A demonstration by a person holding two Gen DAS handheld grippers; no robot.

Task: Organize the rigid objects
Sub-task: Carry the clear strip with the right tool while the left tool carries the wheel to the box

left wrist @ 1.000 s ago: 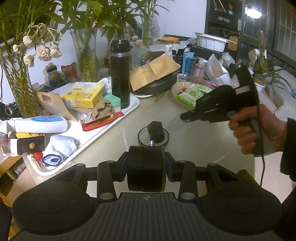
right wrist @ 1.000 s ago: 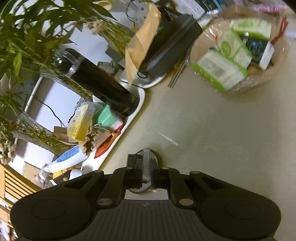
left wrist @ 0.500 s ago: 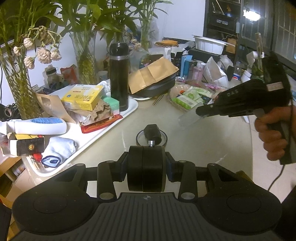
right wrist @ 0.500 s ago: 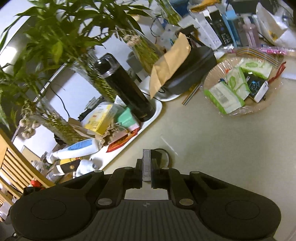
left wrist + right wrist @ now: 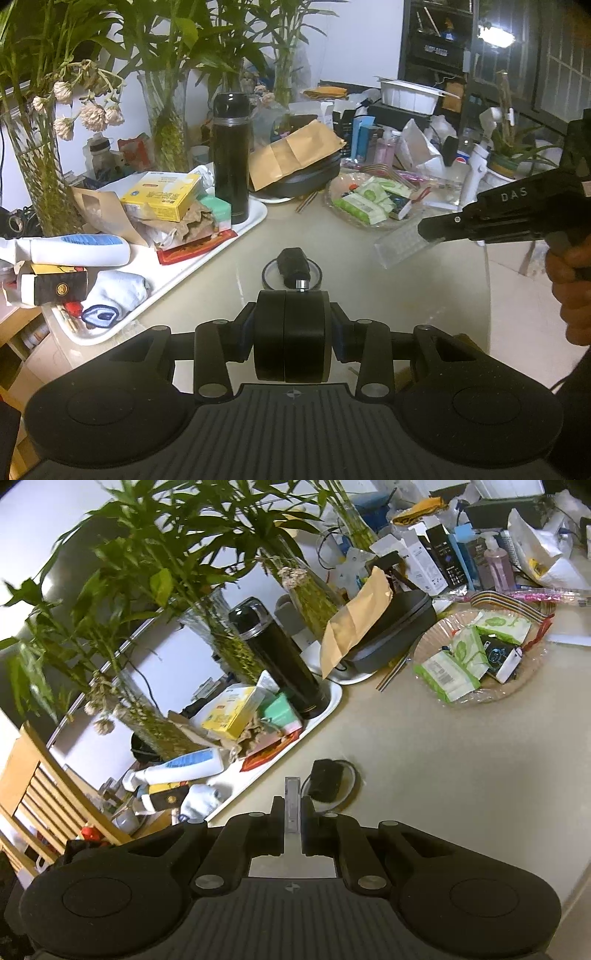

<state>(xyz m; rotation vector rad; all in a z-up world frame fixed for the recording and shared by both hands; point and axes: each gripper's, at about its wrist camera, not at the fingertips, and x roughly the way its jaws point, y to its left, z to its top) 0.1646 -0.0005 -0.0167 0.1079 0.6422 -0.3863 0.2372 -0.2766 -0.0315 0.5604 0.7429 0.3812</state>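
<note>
My left gripper [image 5: 291, 332] is shut on a black double caster wheel [image 5: 291, 325] whose metal stem points forward, low over the beige table [image 5: 369, 295]. Just beyond the wheel a small black block [image 5: 293, 264] lies on a thin ring. In the left wrist view my right gripper [image 5: 428, 230] hovers above the table at the right, shut on a flat clear plastic piece [image 5: 402, 245], with a hand on its grip. The right wrist view shows that clear piece [image 5: 291, 797] edge-on between the fingers, with the black block [image 5: 327, 779] below and just right.
A white tray [image 5: 255, 225] on the left carries a black flask [image 5: 231, 155], a yellow box [image 5: 162, 195], a lotion bottle and socks. Glass vases with plants stand behind. A dish of packets [image 5: 373, 201] and a black case under a brown envelope [image 5: 295, 155] sit farther back.
The right gripper has risen and drawn away to the right with the clear piece in it, and has rolled somewhat. The left gripper and its wheel have stayed put.
</note>
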